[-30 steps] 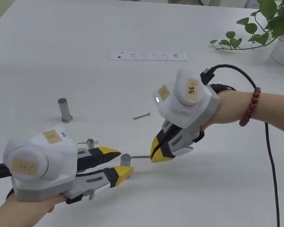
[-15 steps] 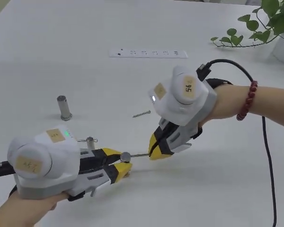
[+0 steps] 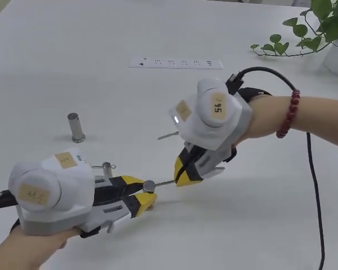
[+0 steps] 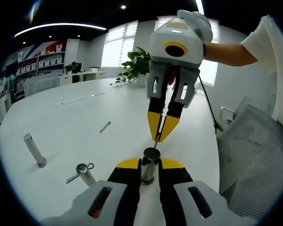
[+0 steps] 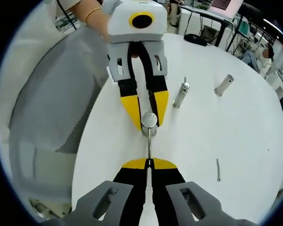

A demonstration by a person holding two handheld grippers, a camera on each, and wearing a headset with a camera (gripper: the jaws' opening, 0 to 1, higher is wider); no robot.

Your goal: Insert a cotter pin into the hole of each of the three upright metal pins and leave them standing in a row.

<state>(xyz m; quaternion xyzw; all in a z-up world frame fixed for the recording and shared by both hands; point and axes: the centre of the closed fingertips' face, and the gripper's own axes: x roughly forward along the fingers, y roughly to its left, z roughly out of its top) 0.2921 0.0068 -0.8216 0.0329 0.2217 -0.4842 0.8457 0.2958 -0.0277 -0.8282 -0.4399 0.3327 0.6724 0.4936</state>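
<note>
Bright even overhead light, soft shadows, fisheye-warped edges.

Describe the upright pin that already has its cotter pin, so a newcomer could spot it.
On the white table, find the left gripper, shut on one metal pin. The finished pin stands close beside that gripper, nearer the person than the bare pin farther back. It alone has a cotter pin through its top.
</note>
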